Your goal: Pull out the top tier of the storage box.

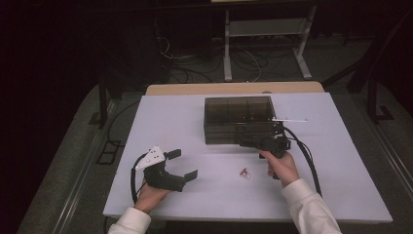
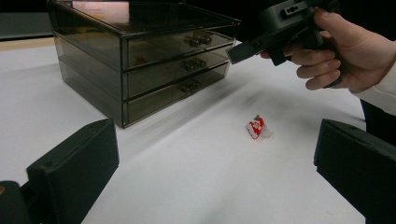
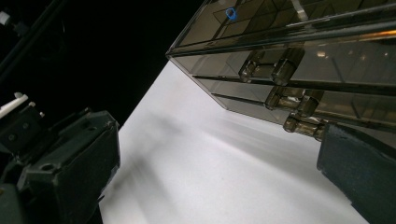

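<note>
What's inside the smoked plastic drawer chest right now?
Through the smoked transparent three-drawer chest, a small red item shows in the middle drawer, and a small blue piece near the top. The tinted walls hide the rest of the contents.

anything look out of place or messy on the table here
One thing stands out: a small red and white item lies loose on the bare white table, in front of the smoked three-drawer box rather than inside it. The drawers all look shut and the box sits square. Nothing appears spilled or damaged.
</note>
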The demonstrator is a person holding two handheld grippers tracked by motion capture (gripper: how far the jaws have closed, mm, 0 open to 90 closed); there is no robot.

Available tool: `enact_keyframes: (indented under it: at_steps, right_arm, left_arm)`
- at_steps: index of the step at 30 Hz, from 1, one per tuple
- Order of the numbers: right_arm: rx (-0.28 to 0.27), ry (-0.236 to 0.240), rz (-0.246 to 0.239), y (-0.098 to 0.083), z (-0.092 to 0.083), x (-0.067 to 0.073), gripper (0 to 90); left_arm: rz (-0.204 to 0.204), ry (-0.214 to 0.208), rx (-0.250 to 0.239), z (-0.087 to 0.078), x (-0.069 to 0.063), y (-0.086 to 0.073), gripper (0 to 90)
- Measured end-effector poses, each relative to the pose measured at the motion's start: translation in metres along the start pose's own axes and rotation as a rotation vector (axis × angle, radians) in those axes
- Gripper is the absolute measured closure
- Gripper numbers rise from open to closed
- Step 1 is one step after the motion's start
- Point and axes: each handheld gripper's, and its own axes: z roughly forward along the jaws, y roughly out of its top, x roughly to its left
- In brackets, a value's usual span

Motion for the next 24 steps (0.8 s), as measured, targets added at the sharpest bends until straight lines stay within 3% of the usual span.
enact_keyframes:
  at_steps: [3,11,18,24]
  right_arm:
    - [-0.013,0.020,0.037,0.000,0.002,-0.002,0.0]
    - [-0.034,0.016,0.098,0.000,0.006,-0.005,0.0]
    - [-0.060,0.055,0.180,0.000,0.010,-0.007,0.0]
    - [-0.080,0.063,0.218,0.000,0.012,-0.008,0.0]
  left_arm:
    - [-0.001,0.000,0.000,0.000,0.000,0.000,0.0]
    - [-0.004,-0.002,-0.002,0.000,0.000,0.000,0.0]
    - [-0.006,-0.003,-0.003,0.000,0.000,0.000,0.0]
    - [-0.005,-0.005,-0.002,0.000,0.000,0.000,0.0]
